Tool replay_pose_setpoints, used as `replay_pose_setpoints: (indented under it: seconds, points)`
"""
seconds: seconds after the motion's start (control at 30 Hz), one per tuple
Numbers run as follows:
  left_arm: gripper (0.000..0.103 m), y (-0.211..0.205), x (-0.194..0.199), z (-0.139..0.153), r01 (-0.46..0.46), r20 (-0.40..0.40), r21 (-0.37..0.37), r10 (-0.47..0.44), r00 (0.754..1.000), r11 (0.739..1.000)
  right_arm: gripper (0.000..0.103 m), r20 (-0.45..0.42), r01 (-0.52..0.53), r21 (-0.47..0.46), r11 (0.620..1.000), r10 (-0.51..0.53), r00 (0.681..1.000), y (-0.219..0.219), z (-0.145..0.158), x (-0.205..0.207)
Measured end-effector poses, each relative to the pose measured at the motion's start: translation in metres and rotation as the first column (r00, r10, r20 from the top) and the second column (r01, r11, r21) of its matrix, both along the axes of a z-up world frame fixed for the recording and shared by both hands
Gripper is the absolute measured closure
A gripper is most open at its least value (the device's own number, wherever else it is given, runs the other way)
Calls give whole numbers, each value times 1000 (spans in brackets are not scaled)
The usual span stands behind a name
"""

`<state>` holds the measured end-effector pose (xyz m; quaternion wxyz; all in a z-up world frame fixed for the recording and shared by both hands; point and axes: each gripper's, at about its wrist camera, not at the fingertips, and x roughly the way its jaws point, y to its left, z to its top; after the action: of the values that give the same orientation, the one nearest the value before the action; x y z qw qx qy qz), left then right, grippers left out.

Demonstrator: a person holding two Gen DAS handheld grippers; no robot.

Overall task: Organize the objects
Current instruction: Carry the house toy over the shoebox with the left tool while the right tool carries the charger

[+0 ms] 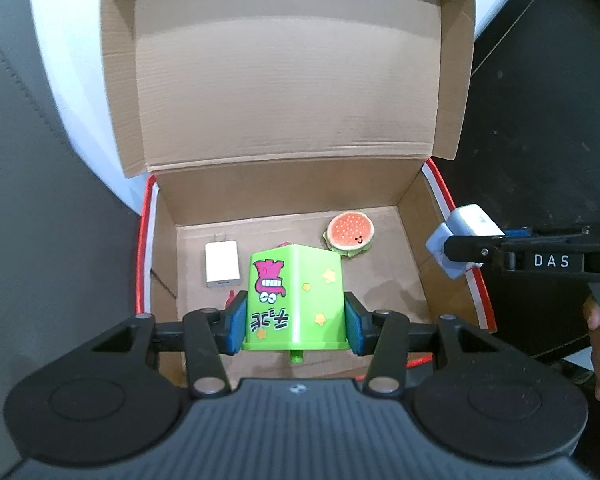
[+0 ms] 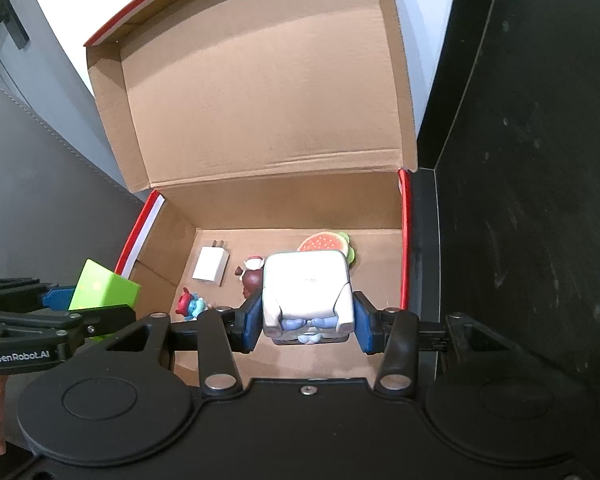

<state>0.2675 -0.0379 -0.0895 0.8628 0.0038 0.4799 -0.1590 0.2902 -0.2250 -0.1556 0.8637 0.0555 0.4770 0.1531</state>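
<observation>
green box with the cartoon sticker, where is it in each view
Left wrist: the green box sits at lower centre, clamped between the left gripper pads, over the open cardboard box.
Right wrist: the same green box shows at the far left edge, held in the left gripper just outside the cardboard box's red-striped wall.
Shared landmark: the burger toy near the back right of the box floor.

In the open box (image 2: pixel 384 248), a charger (image 2: pixel 211 266) lies back left, a burger toy (image 2: pixel 320 242) back right, two figurines (image 2: pixel 252 276) between, nearer the front.
</observation>
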Motion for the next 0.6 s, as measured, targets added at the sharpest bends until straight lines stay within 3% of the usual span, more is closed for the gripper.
replay_pose_setpoints:
  seconds: [0.6]
  points:
    - [56, -29, 53, -48, 45, -85, 20, -43, 995, 999, 58, -45, -8, -50, 999, 5, 999, 9, -20, 40]
